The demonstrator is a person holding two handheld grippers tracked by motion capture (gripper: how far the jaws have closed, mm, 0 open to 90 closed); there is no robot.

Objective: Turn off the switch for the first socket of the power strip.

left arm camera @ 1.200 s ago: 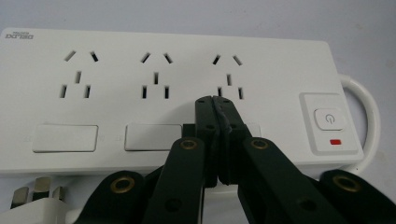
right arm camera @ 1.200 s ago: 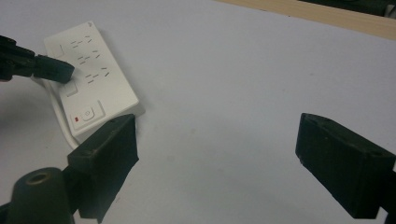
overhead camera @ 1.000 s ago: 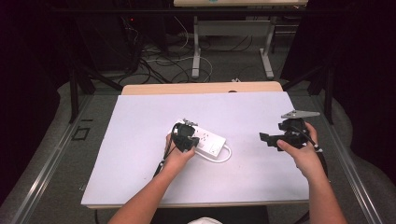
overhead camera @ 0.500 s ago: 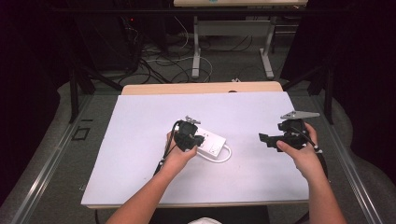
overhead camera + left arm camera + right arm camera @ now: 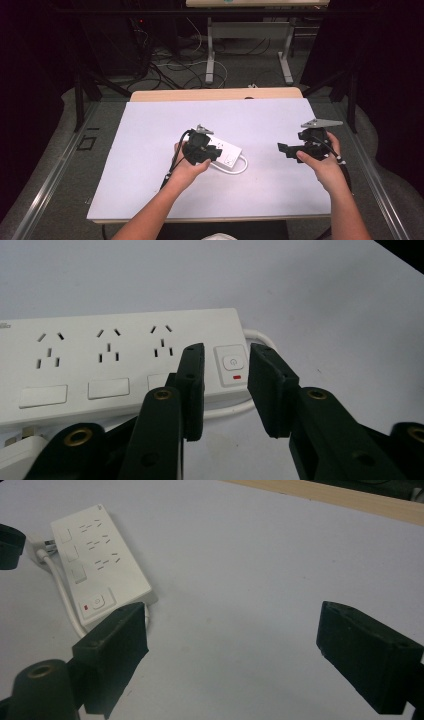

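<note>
Dark flooring with loose cables (image 5: 170, 62) and grey desk legs (image 5: 211, 55) lay beyond the white table (image 5: 150, 130), whose wooden far edge (image 5: 215, 94) showed past the white top. Everything below is placed against the white power strip (image 5: 226, 152), the one thing on the table, which lay flat a little right of the table's middle.

Largest near it were the person's two forearms, which came in from the near edge. The left hand (image 5: 186, 167) sat just on the near-left side of the strip, holding the left gripper (image 5: 212, 152) over the strip's left part. The right hand (image 5: 320, 160) was well to the right of the strip, with the right gripper (image 5: 286, 149) pointed back toward it and kept apart from it, above bare table.

In the left gripper view the strip (image 5: 115, 360) showed three sockets in a row, with a square power button (image 5: 231, 363) and a small red mark at its right end. The left gripper (image 5: 226, 390) had its jaws parted by a narrow gap, one on each side of that button, at the strip's near edge; they pinched nothing, and whether they touched the strip I cannot tell. A white cord (image 5: 252, 337) curved out from the button end.

The right gripper (image 5: 232, 647) had its jaws spread wide, with the strip (image 5: 100, 565) off to its far left.
</note>
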